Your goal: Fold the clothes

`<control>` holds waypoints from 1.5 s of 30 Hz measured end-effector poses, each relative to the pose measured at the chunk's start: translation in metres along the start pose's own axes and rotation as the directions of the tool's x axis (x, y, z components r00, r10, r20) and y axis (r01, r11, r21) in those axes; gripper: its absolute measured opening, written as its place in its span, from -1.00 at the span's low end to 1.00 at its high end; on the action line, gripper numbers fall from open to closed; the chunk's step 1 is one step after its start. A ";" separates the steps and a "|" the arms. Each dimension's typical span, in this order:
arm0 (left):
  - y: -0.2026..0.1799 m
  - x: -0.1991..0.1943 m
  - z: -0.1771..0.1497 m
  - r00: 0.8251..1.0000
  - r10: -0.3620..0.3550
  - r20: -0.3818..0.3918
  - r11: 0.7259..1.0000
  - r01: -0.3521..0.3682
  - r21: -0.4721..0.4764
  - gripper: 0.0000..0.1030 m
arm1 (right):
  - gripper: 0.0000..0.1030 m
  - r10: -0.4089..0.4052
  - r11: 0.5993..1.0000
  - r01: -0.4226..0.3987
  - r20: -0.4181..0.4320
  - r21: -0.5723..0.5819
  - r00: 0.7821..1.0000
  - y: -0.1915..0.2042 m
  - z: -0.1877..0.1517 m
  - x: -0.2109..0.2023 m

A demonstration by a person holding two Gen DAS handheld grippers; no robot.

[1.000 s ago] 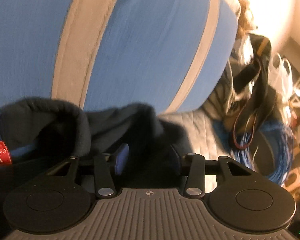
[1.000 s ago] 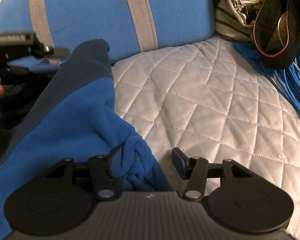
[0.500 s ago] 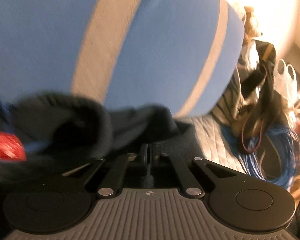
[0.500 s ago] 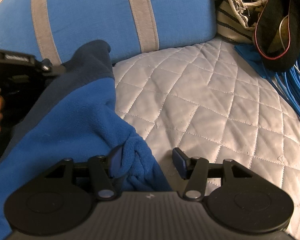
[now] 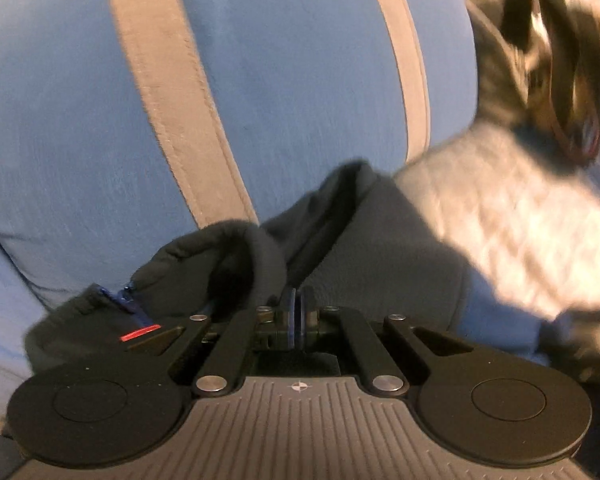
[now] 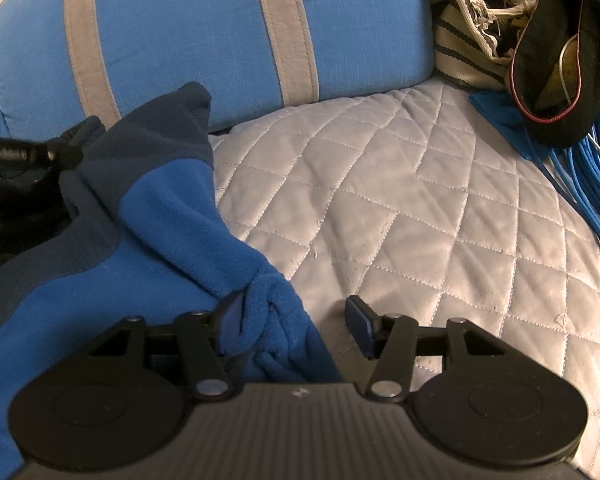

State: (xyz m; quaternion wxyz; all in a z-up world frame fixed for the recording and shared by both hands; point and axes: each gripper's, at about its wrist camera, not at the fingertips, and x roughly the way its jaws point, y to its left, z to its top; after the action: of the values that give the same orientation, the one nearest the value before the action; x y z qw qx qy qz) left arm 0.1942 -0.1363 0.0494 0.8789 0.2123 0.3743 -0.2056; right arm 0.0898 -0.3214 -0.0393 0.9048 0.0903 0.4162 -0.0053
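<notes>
Beside quilted bedspread [image 6: 400, 208], fuzzy fleece [image 6: 172, 216].

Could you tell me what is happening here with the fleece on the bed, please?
A person with two handheld grippers is folding a blue and navy fleece jacket on a grey quilted bed cover. The left gripper is shut, apparently pinching the jacket's dark collar edge by the blue striped pillow. The right gripper is open, with a bunched blue fold between its fingers.
</notes>
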 end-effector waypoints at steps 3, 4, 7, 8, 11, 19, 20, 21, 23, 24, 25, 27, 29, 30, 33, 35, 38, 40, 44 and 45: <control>-0.006 0.005 -0.006 0.998 0.045 -0.043 0.998 -0.043 0.051 -0.88 | 0.32 0.000 1.000 0.000 -0.005 0.002 1.000 0.000 0.000 0.000; -0.004 0.006 -0.007 0.998 0.041 -0.051 0.998 -0.038 0.043 -0.88 | 0.33 0.002 1.000 -0.002 -0.009 0.006 1.000 -0.001 0.001 0.000; 0.008 -0.002 -0.010 0.998 0.043 -0.046 0.999 -0.044 -0.025 -0.60 | 0.37 0.021 0.999 -0.020 -0.021 0.037 1.000 -0.005 0.004 0.001; 0.014 -0.009 -0.012 0.998 0.042 -0.037 0.997 -0.044 -0.063 -0.43 | 0.38 0.030 0.998 -0.029 -0.020 0.053 0.999 -0.007 0.005 0.000; 0.042 -0.039 -0.021 1.000 0.007 -0.007 0.977 -0.009 -0.213 -0.36 | 0.48 0.055 0.993 -0.054 -0.006 0.101 0.998 -0.012 0.007 -0.004; 0.104 -0.148 -0.076 0.991 0.110 0.075 0.896 -0.067 -0.438 0.26 | 0.96 0.076 0.993 -0.092 0.176 0.080 0.981 -0.007 0.020 -0.056; 0.107 -0.163 -0.086 0.989 0.126 0.076 0.891 -0.079 -0.447 0.27 | 0.98 0.080 0.993 -0.095 0.202 0.067 0.976 -0.006 0.021 -0.065; 0.109 -0.177 -0.097 0.987 0.141 0.082 0.886 -0.089 -0.455 0.31 | 1.00 0.082 0.993 -0.098 0.227 0.059 0.970 -0.004 0.022 -0.074; 0.117 -0.204 -0.125 0.984 0.154 0.093 0.873 -0.091 -0.480 0.35 | 1.00 0.076 0.993 -0.096 0.264 0.067 0.962 -0.005 0.019 -0.091; 0.120 -0.218 -0.139 0.982 0.160 0.098 0.866 -0.091 -0.492 0.36 | 1.00 0.074 0.992 -0.098 0.275 0.075 0.959 -0.006 0.018 -0.098; 0.120 -0.224 -0.149 0.983 0.157 0.097 0.862 -0.088 -0.499 0.36 | 1.00 0.079 0.991 -0.106 0.278 0.083 0.957 -0.007 0.016 -0.104; 0.122 -0.239 -0.166 0.983 0.158 0.095 0.856 -0.088 -0.510 0.37 | 1.00 0.072 0.987 -0.113 0.305 0.117 0.950 -0.012 0.013 -0.119; 0.124 -0.254 -0.182 0.980 0.174 0.093 0.849 -0.101 -0.519 0.37 | 1.00 0.047 0.980 -0.111 0.349 0.165 0.936 -0.018 0.009 -0.136; 0.124 -0.261 -0.187 0.979 0.180 0.092 0.846 -0.106 -0.522 0.38 | 1.00 0.033 0.976 -0.110 0.370 0.190 0.928 -0.021 0.007 -0.144; 0.124 -0.285 -0.202 0.978 0.184 0.100 0.846 -0.106 -0.523 0.38 | 1.00 0.036 0.960 -0.137 0.378 0.244 0.925 -0.028 0.005 -0.163; 0.124 -0.303 -0.210 0.977 0.182 0.113 0.852 -0.100 -0.514 0.38 | 1.00 0.065 0.956 -0.161 0.361 0.243 0.930 -0.029 0.006 -0.176; 0.125 -0.330 -0.219 0.973 0.185 0.140 0.858 -0.090 -0.506 0.40 | 1.00 0.090 0.965 -0.167 0.344 0.202 0.935 -0.027 0.012 -0.201; 0.127 -0.348 -0.226 0.969 0.188 0.159 0.861 -0.084 -0.501 0.41 | 1.00 0.102 0.973 -0.165 0.345 0.159 0.933 -0.030 0.021 -0.225; 0.138 -0.395 -0.239 0.957 0.187 0.220 0.863 -0.053 -0.503 0.41 | 1.00 0.111 0.987 -0.146 0.354 0.074 0.929 -0.039 0.043 -0.279; 0.143 -0.409 -0.242 0.953 0.192 0.235 0.861 -0.049 -0.506 0.42 | 1.00 0.111 0.989 -0.139 0.364 0.052 0.925 -0.044 0.054 -0.297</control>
State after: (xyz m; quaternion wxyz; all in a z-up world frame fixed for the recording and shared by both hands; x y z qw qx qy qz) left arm -0.1296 0.1919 0.2335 0.9585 -0.0276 0.2737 -0.0748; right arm -0.0672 -0.3934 0.2116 0.9600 0.1489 0.2364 0.0202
